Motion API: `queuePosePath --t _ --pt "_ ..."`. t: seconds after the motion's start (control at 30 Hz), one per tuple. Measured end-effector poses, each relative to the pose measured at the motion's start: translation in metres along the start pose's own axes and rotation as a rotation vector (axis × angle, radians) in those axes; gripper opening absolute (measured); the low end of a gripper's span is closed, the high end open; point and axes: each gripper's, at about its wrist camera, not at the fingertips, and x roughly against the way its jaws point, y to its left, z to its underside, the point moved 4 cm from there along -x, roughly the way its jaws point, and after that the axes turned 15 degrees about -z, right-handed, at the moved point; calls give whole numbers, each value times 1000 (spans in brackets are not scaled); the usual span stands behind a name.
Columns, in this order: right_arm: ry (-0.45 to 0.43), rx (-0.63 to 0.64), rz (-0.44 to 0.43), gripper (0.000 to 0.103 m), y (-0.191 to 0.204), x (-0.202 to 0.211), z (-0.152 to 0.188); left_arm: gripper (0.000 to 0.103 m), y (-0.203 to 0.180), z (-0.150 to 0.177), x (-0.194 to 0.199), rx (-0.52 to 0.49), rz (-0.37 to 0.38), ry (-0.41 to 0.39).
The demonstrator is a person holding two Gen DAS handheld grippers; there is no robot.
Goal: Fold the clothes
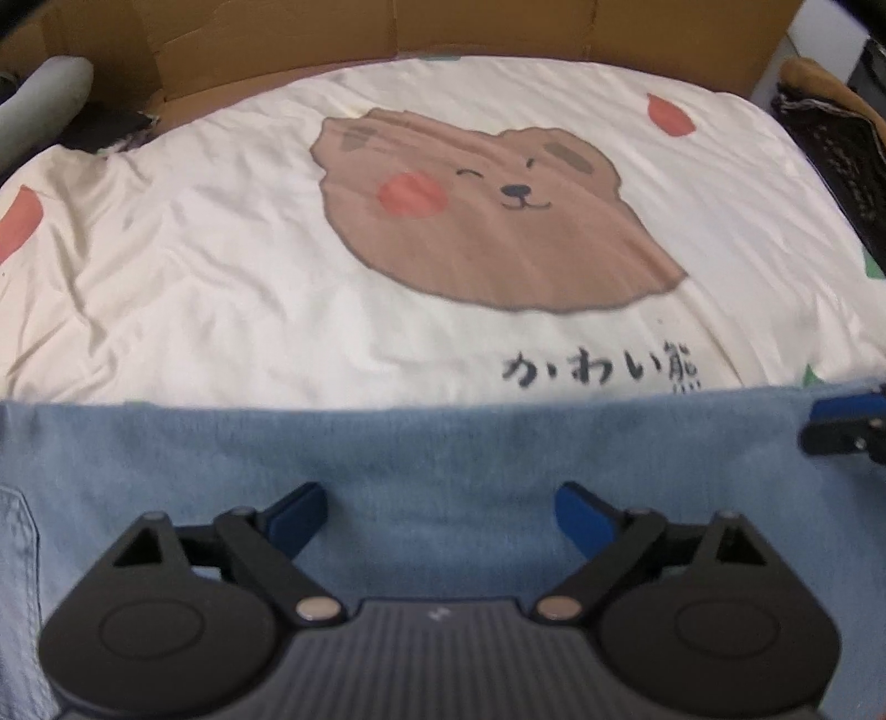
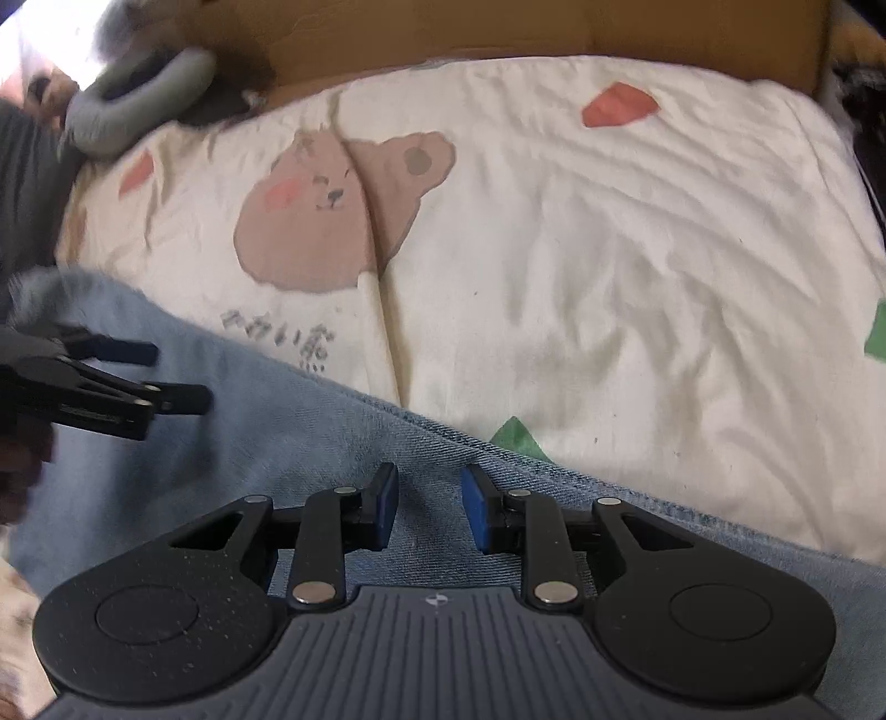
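So the light blue denim garment (image 1: 443, 459) is lying flat across the near edge of a cream bedsheet with a brown bear print (image 1: 221, 266). The left gripper (image 1: 440, 507) hangs over it with jaws wide apart, nothing in them. The right gripper (image 2: 429, 512) sits over the stitched hem, jaws partly apart, not pinching the cloth. Brown cardboard (image 2: 664, 33) runs behind the bed.

Soft, even indoor light, no glare.
I saw fisheye bending at the edges and motion blur throughout.
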Motion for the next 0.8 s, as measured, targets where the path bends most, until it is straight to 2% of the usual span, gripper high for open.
queuePosePath --t 0.03,0.1,0.2,0.3,0.53,0.8 --pt "-15 -20 -7 33 -3 6 0 75 3 -4 4 15 13 -4" --pt "-47 -48 2 33 -9 20 2 73 11 -11 13 50 41 -14" --pt "-80 -80 14 33 -19 39 4 73 21 -15 27 64 30 -38" --pt "-121 -113 37 33 -32 62 3 73 33 -8 37 87 33 -15" --pt "-241 -209 96 34 -71 135 -4 73 64 22 66 140 -5 33" --pt "-289 -227 194 34 -106 219 -28 73 94 73 111 211 -58 103"
